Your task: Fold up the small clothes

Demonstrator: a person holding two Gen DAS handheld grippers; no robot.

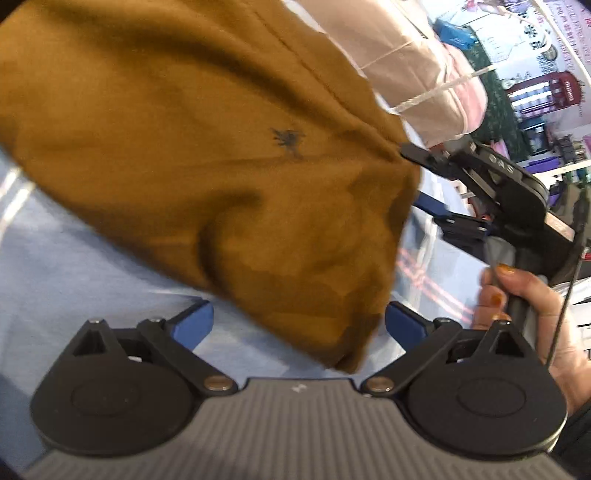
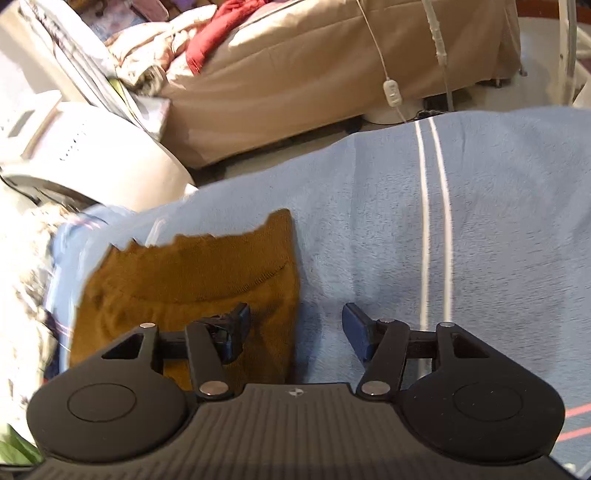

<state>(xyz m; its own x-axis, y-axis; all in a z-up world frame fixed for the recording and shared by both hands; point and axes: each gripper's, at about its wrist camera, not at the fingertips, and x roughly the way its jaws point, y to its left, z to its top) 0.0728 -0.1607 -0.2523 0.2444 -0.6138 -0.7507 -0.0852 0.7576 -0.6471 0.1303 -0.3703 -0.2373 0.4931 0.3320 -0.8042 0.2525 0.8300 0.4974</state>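
Observation:
A small mustard-brown garment (image 1: 192, 158) with a tiny dark embroidered mark fills most of the left wrist view and lies on a light blue blanket (image 1: 55, 266). My left gripper (image 1: 299, 325) is open, its blue fingertips (image 1: 195, 323) on either side of the garment's near corner. In the right wrist view the same garment (image 2: 177, 280) lies at the left, ribbed hem up. My right gripper (image 2: 295, 332) is open over the garment's right edge, left finger over the cloth, right finger over the blanket (image 2: 480, 221). The right gripper (image 1: 491, 192) also shows in the left wrist view, touching the garment's right edge.
The blanket has white stripes (image 2: 436, 221) and red lines. A beige-covered bed (image 2: 332, 74) with a red cloth (image 2: 218, 33) stands beyond it. A white appliance (image 2: 92, 158) is at the left. A cable with a switch (image 2: 392, 92) hangs by the bed.

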